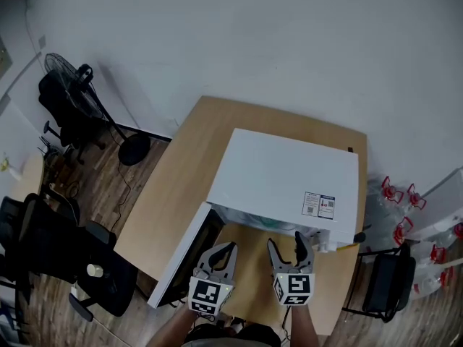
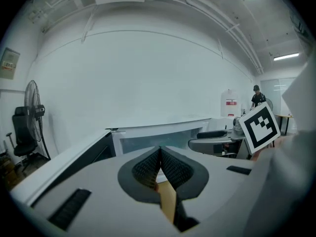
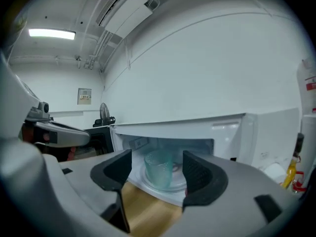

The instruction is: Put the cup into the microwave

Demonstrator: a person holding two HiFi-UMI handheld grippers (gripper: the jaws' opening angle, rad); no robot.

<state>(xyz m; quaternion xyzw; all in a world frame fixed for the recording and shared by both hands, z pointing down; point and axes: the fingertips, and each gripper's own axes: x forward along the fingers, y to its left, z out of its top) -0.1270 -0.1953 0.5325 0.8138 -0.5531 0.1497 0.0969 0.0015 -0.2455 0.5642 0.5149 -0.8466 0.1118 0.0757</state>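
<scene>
One cup (image 3: pixel 159 171) stands inside microwave (image 3: pixel 232 128), beyond parted right tongs (image 3: pixel 157 160).

Dim bluish light from ceiling strips (image 3: pixel 52 33), edges fisheye-bent

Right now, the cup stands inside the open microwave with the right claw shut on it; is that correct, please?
Not quite. The right claw is open, its jaws wide apart and clear of the cup. The rest holds: the cup stands inside the open microwave. The right gripper view shows this.
</scene>
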